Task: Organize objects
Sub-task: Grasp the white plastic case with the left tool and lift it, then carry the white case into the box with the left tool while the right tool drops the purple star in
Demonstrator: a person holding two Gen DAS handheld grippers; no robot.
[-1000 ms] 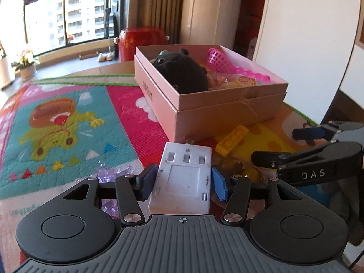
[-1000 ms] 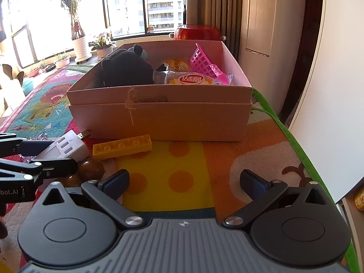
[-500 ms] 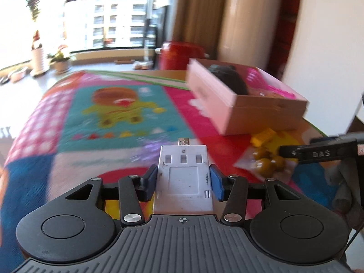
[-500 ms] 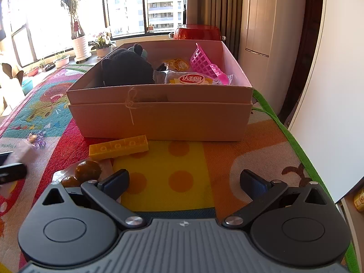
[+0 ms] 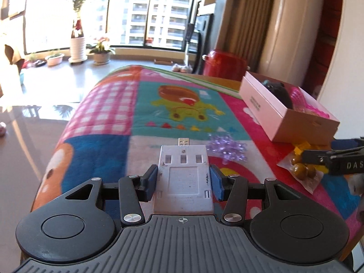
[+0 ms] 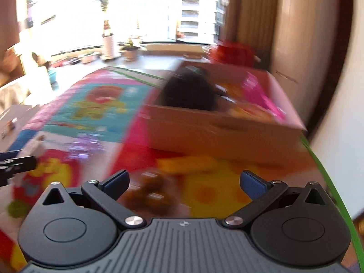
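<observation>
Bare blanket (image 5: 136, 118) left of box (image 5: 273, 111)

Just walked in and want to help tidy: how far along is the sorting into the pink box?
Done: the pink box already holds a black plush and pink basket. In hand: the left tool grips the white adapter. Left on the mat: purple beads, yellow brick, bag of brown balls. The right tool is open, empty.

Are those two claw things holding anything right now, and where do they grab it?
The left gripper holds a flat white charger, its pads clamped on the two long side edges. The right gripper is open and holds nothing.
</observation>
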